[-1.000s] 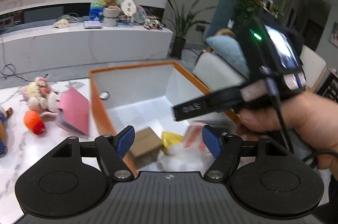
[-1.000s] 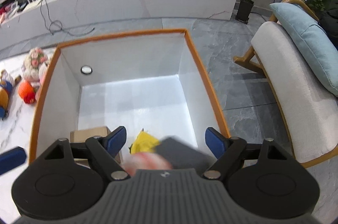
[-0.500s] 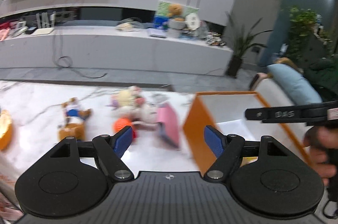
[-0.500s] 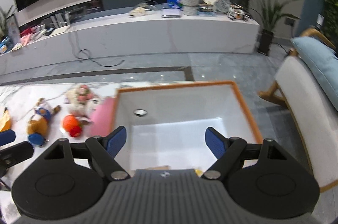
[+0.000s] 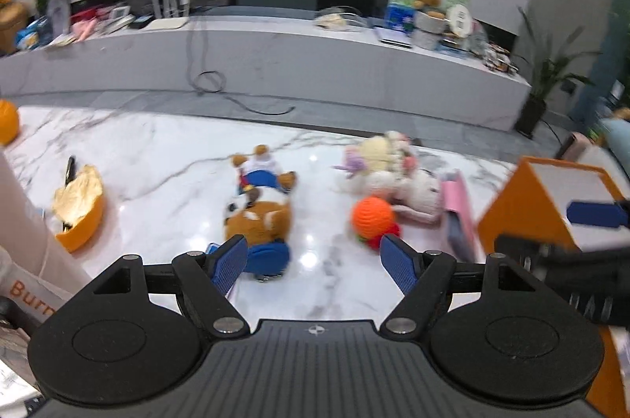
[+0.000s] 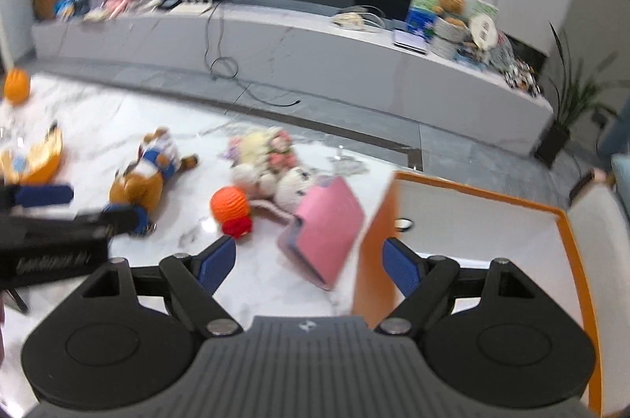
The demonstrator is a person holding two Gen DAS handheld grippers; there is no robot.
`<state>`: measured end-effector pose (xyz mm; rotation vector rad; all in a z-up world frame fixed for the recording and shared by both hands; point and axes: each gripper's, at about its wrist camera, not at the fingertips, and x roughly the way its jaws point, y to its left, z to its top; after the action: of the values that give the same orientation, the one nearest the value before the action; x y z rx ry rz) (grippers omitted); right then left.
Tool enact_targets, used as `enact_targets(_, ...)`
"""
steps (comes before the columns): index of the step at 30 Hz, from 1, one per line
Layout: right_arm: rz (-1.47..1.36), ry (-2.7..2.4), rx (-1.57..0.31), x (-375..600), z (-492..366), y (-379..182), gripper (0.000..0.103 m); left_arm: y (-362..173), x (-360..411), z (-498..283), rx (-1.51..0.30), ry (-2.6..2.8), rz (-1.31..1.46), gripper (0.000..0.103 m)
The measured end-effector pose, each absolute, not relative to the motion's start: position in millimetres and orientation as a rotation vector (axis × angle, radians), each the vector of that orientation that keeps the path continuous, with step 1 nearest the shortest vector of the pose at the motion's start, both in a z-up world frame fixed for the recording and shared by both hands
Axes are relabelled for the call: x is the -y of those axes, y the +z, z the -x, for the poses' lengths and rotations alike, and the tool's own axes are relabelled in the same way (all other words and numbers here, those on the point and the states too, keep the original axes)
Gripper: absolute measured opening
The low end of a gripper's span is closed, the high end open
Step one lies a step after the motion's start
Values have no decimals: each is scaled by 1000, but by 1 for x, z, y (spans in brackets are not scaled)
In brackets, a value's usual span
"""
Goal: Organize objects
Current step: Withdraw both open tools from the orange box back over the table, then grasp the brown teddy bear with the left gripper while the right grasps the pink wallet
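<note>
Two empty grippers, left [image 5: 313, 262] and right [image 6: 309, 266], both gaping wide. Best bet: left drops square over the bear [image 5: 260, 209], right takes the wallet [image 6: 325, 231] leaning beside the box [image 6: 567, 217].

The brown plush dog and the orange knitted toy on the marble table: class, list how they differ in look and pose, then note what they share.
The brown plush dog is long, brown and white with blue clothing; the orange knitted toy is a compact orange ball with a red part at its base. The dog lies stretched out and apart from the rest; the orange toy sits against the pale plush pile. Both are soft toys on the marble table, outside the orange box.
</note>
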<state>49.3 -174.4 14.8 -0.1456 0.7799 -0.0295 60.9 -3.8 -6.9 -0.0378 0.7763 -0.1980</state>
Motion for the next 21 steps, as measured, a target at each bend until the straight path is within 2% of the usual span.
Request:
enact_targets(4,259,-82,-809,152,-60,-5,83,-19,-4,-72,-785,-146,83,88)
enact_targets(8,249,-105,-845,143,-70,-20,83,-25,-2,-78,-751,-92,58,88)
enact_targets(21,431,-233,-811,115,-104,-64,82,-45,3,-106,-746,15,45,88)
